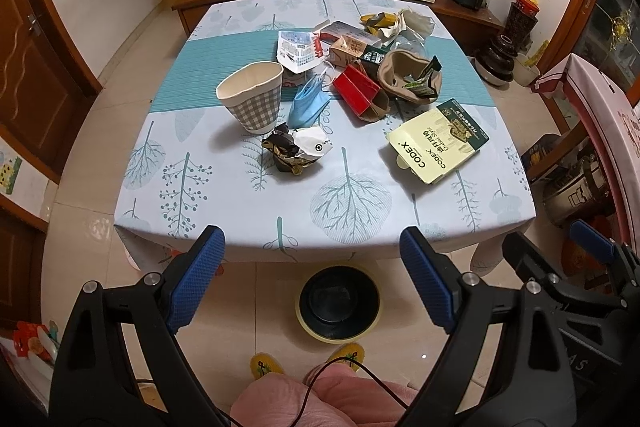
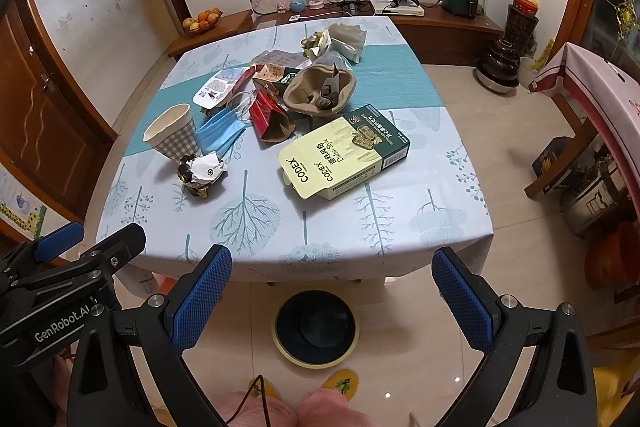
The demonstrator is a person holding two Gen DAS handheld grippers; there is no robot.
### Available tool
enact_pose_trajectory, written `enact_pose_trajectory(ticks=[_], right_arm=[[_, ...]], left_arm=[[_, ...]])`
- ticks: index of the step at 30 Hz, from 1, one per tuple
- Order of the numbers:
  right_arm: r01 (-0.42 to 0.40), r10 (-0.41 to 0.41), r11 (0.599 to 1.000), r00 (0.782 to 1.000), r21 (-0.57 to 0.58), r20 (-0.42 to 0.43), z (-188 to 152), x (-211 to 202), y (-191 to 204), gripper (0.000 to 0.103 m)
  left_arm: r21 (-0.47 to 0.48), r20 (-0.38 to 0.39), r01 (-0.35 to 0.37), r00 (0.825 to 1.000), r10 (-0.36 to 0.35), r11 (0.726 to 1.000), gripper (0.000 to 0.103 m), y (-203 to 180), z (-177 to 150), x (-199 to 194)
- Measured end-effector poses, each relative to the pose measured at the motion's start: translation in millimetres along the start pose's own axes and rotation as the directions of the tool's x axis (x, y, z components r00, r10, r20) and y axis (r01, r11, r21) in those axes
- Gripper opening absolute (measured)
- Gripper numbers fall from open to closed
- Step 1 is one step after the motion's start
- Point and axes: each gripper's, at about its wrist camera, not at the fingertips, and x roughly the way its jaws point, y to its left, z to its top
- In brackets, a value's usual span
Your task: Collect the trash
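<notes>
- Our left claw hangs wide open with nothing between its blue pads, held off the near edge of the counter, above the floor.
- Our right claw is just as wide open and empty, level with the left one and just beside it; each shows at the edge of the other's view.
- Below and between them on the tiled floor sits a round black bin with a yellow rim, just in front of the counter; yellow slippers and pink trouser legs show at the bottom.
- Nearest us on the tree-patterned cloth lies a crumpled black, gold and white wrapper, touching the base of a dented checked paper cup that stands upright.
- To the right lies a flat yellow-and-green CODEX box with its flap open.
- Further back are a blue face mask, a red folded carton, a brown paper bowl holding small dark wrappers, and a heap of packets and crumpled bags behind.
</notes>
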Motion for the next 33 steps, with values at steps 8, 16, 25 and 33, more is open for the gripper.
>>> enact_pose_trajectory(ticks=[8, 16, 25, 33], right_arm=[[-0.013, 0.012, 1.0, 1.0, 0.012, 0.027, 3, -10, -4, 0.102], [-0.019, 0.018, 1.0, 0.998, 0.024, 0.055, 7, -22, -6, 0.102], [-0.031, 0.029, 0.999, 0.997, 0.026, 0.077, 11, -32, -6, 0.101], [-0.027, 0.024, 0.999, 0.997, 0.034, 0.078, 11, -34, -9, 0.101]], left_arm=[[0.017, 0.023, -0.012, 1.0, 0.011, 1.0, 0.087, -6, 4, -10], [0.028, 0.045, -0.022, 0.999, 0.021, 0.999, 0.087, -11, 11, -24], [0.023, 0.058, -0.027, 0.998, 0.025, 0.999, 0.087, -11, 17, -33], [0.033, 0.052, -0.027, 0.998, 0.026, 0.999, 0.087, -13, 17, -34]])
